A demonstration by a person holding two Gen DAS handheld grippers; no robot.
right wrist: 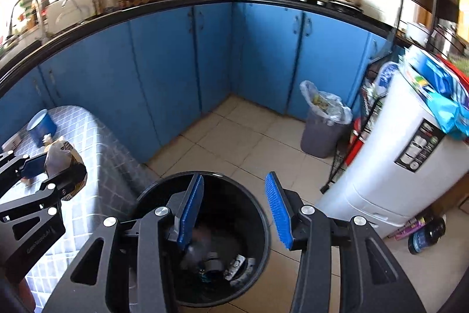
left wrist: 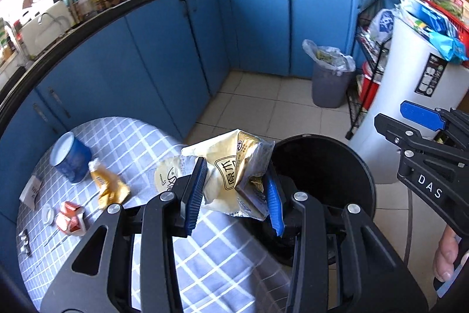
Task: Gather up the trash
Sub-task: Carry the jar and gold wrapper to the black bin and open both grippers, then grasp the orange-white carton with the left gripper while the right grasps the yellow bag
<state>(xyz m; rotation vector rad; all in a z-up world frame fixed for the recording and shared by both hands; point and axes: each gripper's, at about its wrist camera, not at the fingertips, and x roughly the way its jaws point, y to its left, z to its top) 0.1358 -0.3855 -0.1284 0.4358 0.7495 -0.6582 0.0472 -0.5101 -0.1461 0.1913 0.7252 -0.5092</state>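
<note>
My left gripper (left wrist: 234, 192) is shut on a crumpled cream and gold snack bag (left wrist: 231, 166), held at the table's right edge beside the black trash bin (left wrist: 322, 163). It also shows in the right wrist view (right wrist: 63, 156). My right gripper (right wrist: 234, 210) is open and empty, directly above the black bin (right wrist: 258, 210), which holds some trash at the bottom. On the checked table (left wrist: 146, 143) lie a gold wrapper (left wrist: 110, 187), a red and white wrapper (left wrist: 70, 219) and a small white lid (left wrist: 47, 213).
A blue tin (left wrist: 70, 160) and a white card (left wrist: 30, 191) sit on the table. A grey bin with a plastic liner (left wrist: 329, 78) stands by the blue cabinets (left wrist: 164, 63). A white appliance (left wrist: 410, 84) and a wire rack (left wrist: 366, 72) stand at right.
</note>
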